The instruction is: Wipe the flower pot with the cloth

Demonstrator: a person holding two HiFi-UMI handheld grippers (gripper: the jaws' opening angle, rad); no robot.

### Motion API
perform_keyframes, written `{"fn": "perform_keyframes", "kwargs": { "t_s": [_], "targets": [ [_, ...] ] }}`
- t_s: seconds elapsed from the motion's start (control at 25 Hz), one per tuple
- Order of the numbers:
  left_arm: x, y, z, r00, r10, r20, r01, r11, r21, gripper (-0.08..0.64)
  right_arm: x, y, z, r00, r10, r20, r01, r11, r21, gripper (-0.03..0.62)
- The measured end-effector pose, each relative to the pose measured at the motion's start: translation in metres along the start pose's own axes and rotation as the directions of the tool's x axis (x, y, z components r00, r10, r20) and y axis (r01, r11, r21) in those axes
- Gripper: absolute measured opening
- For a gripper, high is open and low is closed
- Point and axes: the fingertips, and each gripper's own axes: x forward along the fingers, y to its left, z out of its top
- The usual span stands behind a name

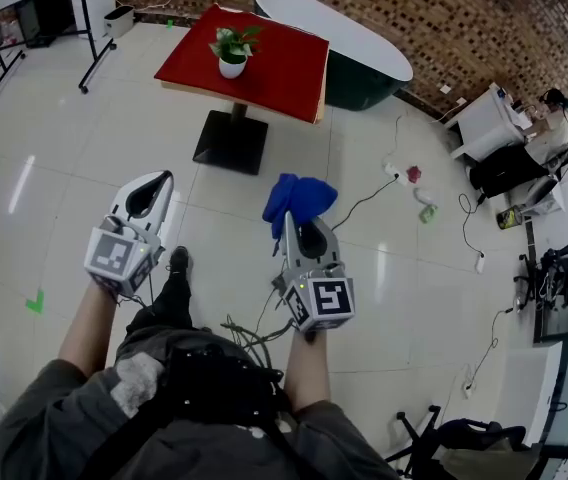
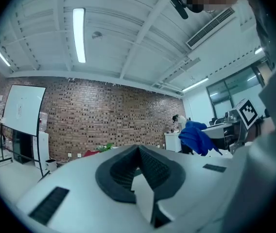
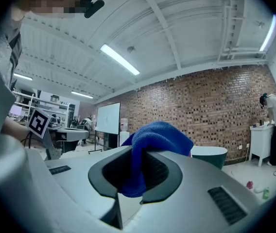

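Head view: pot [image 1: 232,66] well beyond R claw [image 1: 292,220] w/ cloth [image 1: 300,195]

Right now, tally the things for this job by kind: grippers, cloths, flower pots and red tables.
Grippers: 2, left gripper shut and empty, right gripper
Cloths: 1, blue cloth in the right gripper's jaws
Flower pots: 1, white flower pot with a plant
Red tables: 1, red table under the pot
Total: 5
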Motion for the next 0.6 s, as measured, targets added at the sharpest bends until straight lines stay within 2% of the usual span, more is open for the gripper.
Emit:
{"fn": "perform_keyframes", "kwargs": {
  "t_s": [0.12,0.28,0.6],
  "targets": [
    [0.025,0.024,-0.005,1.000,-0.011,0.025,0.011,1.000,-0.006,0.026,0.032,-0.009,-0.003,1.000,-0.004,-0.007,0.004,1.000,-0.007,0.061],
    [0.089,0.085,-0.014,1.000,-0.014,0.024,0.015,0.999,-0.033,0.026,0.114,-0.033,-0.008,1.000,-0.021,-0.020,0.021,1.000,-0.014,0.061],
    [0.204,0.192,-0.028,0.999,-0.024,-0.030,0.022,0.998,-0.063,0.026,0.259,-0.078,-0.011,0.996,-0.075,-0.040,0.076,0.997,0.004,0.061]
  ]
}}
